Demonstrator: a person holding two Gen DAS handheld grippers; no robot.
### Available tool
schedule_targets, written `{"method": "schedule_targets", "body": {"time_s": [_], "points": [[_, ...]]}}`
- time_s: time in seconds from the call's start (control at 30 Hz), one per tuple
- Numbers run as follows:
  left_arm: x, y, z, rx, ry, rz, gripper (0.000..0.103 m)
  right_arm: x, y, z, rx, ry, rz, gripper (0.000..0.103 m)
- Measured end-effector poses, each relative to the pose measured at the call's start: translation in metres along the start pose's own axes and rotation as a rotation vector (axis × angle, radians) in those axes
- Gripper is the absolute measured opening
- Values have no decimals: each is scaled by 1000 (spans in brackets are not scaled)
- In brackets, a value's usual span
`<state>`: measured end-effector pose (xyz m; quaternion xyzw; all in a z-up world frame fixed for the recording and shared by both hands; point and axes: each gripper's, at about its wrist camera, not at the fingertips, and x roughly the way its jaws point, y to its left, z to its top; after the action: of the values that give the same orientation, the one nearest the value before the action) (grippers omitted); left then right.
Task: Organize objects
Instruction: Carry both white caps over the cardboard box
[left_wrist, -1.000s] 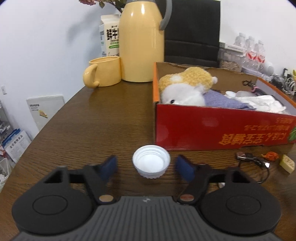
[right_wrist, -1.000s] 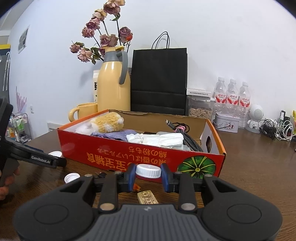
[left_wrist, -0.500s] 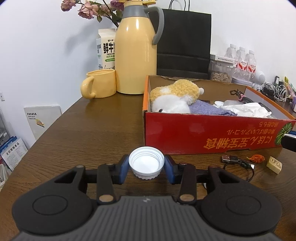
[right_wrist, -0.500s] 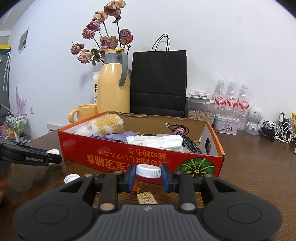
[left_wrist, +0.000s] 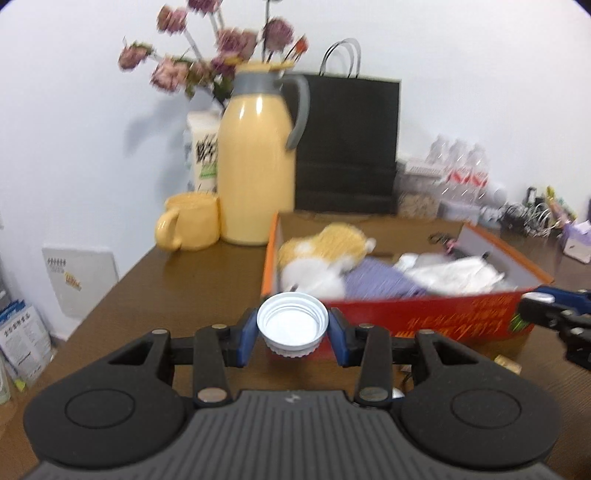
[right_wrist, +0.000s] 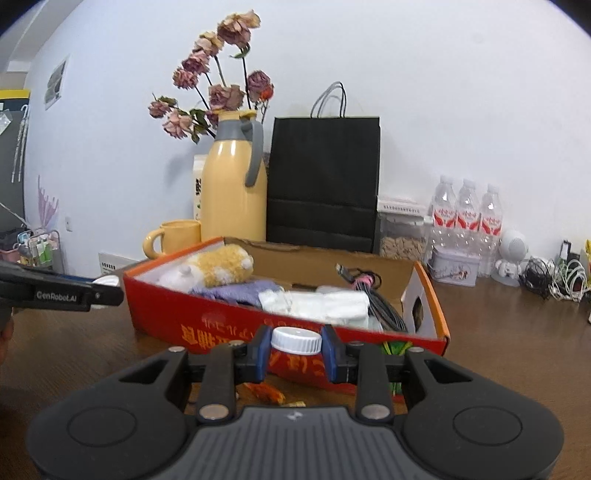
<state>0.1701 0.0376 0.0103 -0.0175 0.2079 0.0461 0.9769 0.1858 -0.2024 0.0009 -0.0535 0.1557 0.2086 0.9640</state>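
My left gripper (left_wrist: 292, 334) is shut on a white bottle cap (left_wrist: 292, 325), hollow side up, held above the table just in front of the red cardboard box (left_wrist: 424, 317). My right gripper (right_wrist: 296, 349) is shut on a second white cap (right_wrist: 296, 340), top side up, raised before the same box's red front wall (right_wrist: 221, 325). The box holds a yellow-and-white plush toy (right_wrist: 218, 266), a purple cloth (right_wrist: 236, 291), white cloths (right_wrist: 317, 301) and a black cable (right_wrist: 380, 302). The left gripper's tip (right_wrist: 107, 286) shows at the far left of the right wrist view.
A yellow thermos jug (left_wrist: 255, 170), yellow mug (left_wrist: 192, 225), milk carton (left_wrist: 201, 155) and black paper bag (left_wrist: 347, 144) stand behind the box. Water bottles (right_wrist: 467, 212), a tin (right_wrist: 456, 264) and tangled cables (right_wrist: 554, 275) line the back right. Small orange and tan items (right_wrist: 264, 393) lie under the right gripper.
The left gripper closed on the white cap that lay on the table and lifted it, rising and tilting up toward the box. The right gripper kept still with its cap.
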Motion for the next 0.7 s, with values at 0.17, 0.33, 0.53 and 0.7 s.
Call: {"method": "schedule_targets", "body": {"time_s": [0.17,0.33,0.53,0.7], "points": [[-6,-15,21,23,-58,-31,41,2,3,19,-20,-29,18,28],[1,-33,42,37,-87,-57,41,16,3,39,-20,-43,21,28],[18,-54,59,51,-104,-82,41,41,1,56,0,-47,8,28],[39,-66,69,38,-102,-92,41,69,-2,64,23,-31,-2,28]]}}
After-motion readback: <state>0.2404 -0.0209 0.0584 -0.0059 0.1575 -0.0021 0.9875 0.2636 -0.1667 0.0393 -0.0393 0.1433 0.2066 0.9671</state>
